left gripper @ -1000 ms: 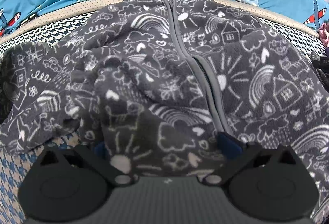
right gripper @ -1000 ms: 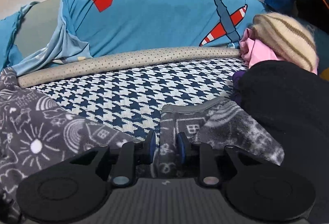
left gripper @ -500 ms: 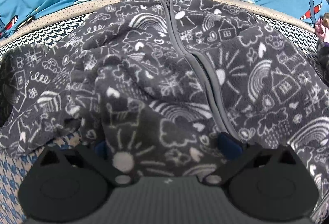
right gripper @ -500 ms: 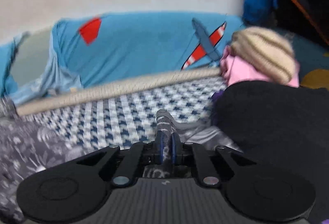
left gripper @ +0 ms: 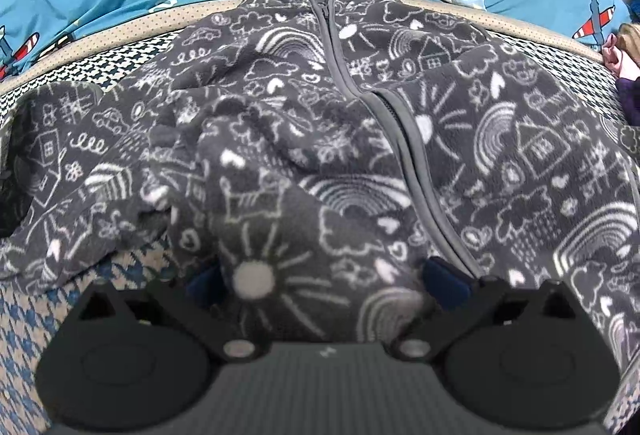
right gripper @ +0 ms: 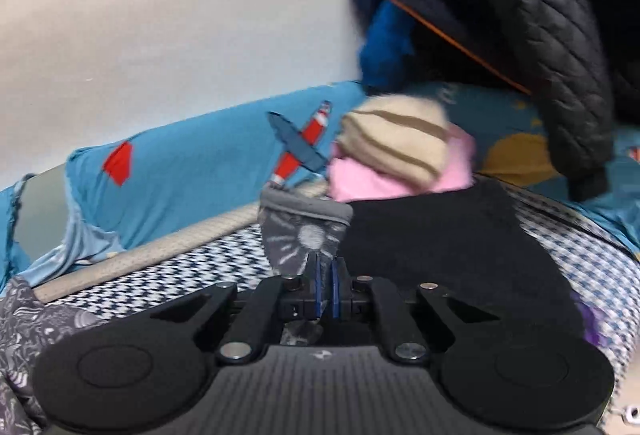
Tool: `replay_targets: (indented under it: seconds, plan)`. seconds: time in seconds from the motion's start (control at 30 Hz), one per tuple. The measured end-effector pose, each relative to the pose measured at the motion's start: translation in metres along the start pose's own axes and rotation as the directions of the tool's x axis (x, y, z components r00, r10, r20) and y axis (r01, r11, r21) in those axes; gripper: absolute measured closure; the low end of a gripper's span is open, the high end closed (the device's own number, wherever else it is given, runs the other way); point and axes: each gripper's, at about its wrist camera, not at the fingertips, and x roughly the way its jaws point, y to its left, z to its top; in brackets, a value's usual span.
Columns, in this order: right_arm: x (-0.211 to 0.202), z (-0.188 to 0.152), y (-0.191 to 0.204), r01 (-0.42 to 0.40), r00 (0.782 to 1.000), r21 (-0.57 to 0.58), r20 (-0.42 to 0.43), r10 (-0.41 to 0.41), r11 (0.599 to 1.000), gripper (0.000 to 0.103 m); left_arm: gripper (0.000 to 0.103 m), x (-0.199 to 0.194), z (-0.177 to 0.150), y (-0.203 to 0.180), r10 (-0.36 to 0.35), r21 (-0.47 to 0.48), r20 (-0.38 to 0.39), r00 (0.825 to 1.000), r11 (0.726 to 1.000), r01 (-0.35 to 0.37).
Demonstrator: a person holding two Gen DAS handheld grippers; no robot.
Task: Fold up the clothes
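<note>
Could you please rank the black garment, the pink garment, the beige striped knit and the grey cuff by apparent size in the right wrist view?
1. black garment
2-3. pink garment and beige striped knit: too alike to rank
4. grey cuff, though nearest the camera

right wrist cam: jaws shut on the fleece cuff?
Yes, the right gripper pinches the grey doodle-print sleeve cuff between its blue pads, the jaws nearly together.

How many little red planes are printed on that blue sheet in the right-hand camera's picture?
1. The red plane sits on the blue sheet, just left of the striped knit hat. More may be hidden behind the clothes.
</note>
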Motion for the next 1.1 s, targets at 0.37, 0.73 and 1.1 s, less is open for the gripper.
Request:
replay_targets:
  seconds: [0.37,0.73,1.1]
  plan:
    - [-0.005,-0.011,-0.062,0.19,0.977,0.187,-0.132,-0.167,0.964,0.096,0.0,-0.024,-0.022,0.008,-0.043,-0.03,0.008,0.999,0.999,0.043]
    - [-0.028,-0.021,-0.034,-0.029,0.99,0.089,-0.132,0.04,0.996,0.096,0.0,-0.049,-0.042,0.016,-0.055,-0.118,0.039,0.998,0.991,0.059]
    - [-0.073,-0.062,0.033,-0.379,0.915,-0.123,-0.196,0.352,0.917,0.096,0.0,-0.071,-0.062,0.031,-0.048,-0.21,0.065,0.997,0.976,0.061]
